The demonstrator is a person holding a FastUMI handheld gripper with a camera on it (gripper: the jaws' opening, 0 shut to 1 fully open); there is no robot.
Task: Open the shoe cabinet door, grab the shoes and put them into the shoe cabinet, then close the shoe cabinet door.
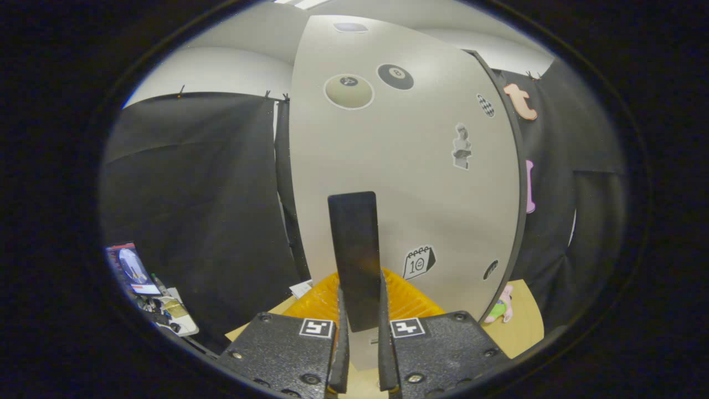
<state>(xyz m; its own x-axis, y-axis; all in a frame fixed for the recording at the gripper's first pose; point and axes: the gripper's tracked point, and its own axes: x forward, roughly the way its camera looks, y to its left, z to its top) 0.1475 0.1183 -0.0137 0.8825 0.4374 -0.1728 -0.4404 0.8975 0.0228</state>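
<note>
Because the door must swing, the tool (360, 332) is clamping both fingers nearly closed on the dark handle (354, 255). The shoe cabinet door (404, 166) is filling the space ahead, hiding the interior, above the counter (526, 316)

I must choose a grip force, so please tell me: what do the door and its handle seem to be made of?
Door: probably laminated board, a matte pale grey flat surface carrying stickers. Handle: a dark flat bar, smooth with a faint sheen, perhaps plastic or coated metal; I cannot tell which. The claw is shut on the handle.
</note>
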